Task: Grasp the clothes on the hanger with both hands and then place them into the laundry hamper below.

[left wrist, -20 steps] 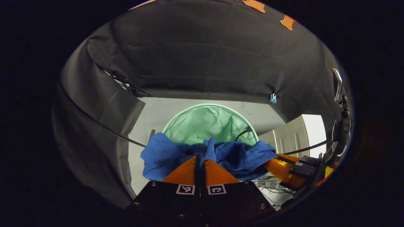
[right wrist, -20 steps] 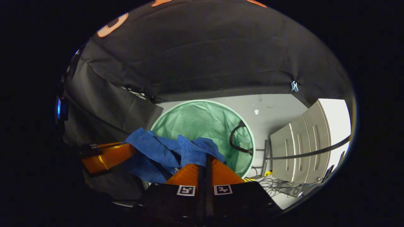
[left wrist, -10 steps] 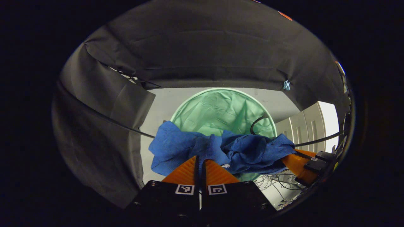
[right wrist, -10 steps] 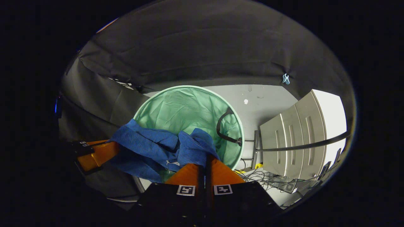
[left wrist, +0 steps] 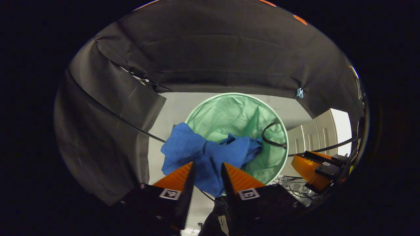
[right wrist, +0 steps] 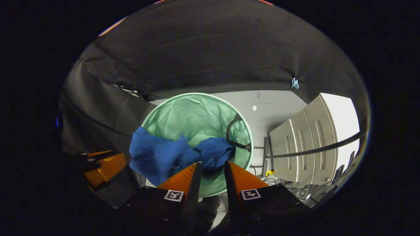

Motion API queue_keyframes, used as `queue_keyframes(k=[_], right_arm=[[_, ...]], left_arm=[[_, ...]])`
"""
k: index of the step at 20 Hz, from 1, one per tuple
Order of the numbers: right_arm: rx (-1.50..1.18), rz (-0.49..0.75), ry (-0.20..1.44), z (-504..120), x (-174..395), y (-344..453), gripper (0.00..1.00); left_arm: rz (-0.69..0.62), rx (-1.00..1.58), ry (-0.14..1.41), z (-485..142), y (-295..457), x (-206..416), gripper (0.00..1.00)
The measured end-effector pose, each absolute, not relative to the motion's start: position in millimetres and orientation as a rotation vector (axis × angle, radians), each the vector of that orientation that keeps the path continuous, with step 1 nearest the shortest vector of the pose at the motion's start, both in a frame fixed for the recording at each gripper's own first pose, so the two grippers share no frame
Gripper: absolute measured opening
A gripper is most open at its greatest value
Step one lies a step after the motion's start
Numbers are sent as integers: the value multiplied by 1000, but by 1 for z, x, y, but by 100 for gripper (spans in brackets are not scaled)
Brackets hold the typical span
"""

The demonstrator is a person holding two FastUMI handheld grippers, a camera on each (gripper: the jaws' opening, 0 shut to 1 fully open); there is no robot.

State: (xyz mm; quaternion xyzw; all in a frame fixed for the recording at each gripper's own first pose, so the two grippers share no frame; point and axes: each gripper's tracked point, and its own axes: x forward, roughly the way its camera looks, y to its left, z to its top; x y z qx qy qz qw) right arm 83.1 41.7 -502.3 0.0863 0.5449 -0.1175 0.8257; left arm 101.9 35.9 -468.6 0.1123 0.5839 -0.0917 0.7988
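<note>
1. Blue knitted garment (left wrist: 210, 154) lies bunched just ahead of both grippers, draped over the near-left rim of the round mint-green fabric hamper (left wrist: 236, 114); part of it hangs outside.
2. Left gripper (left wrist: 207, 170): jaws spread, cloth showing between them, not pinched.
3. Right gripper (right wrist: 211, 170): jaws spread, holding nothing.
4. Left gripper sits nearer the overhanging part, so it looks better placed to nudge the cloth inward.

1. We see a pale grey floor (right wrist: 279, 108).
2. On it stands the round green laundry hamper (right wrist: 183, 111).
3. A white drawer cabinet (right wrist: 315, 137) stands beside it.
4. Tangled cables (right wrist: 282, 185) lie near the cabinet's base.
</note>
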Motion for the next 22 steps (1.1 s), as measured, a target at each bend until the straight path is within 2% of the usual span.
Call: queue_keyframes(k=[2,3,4,5,7,9,10,12,22], right_arm=[[181,-249,1133,-494,86,45,51],[179,-247,1122,-491,86,48,57],[179,-249,1111,-486,87,48,64],[185,-249,1101,-485,87,46,66],[194,-253,1079,-478,88,49,79],[197,-264,1053,-467,85,49,86],[197,-273,1038,-461,85,47,100],[198,-294,997,-448,87,42,99],[166,-338,836,-380,62,19,99]], left_arm=[[-200,247,1235,-464,38,101,73],[-198,250,1227,-462,39,102,87],[-198,251,1222,-459,39,104,88],[-195,251,1214,-455,38,105,87],[-189,244,1196,-448,38,108,89],[-177,243,1167,-438,41,112,92],[-177,243,1153,-434,41,112,92],[-187,239,1126,-421,38,112,96],[-150,178,1008,-365,36,85,97]])
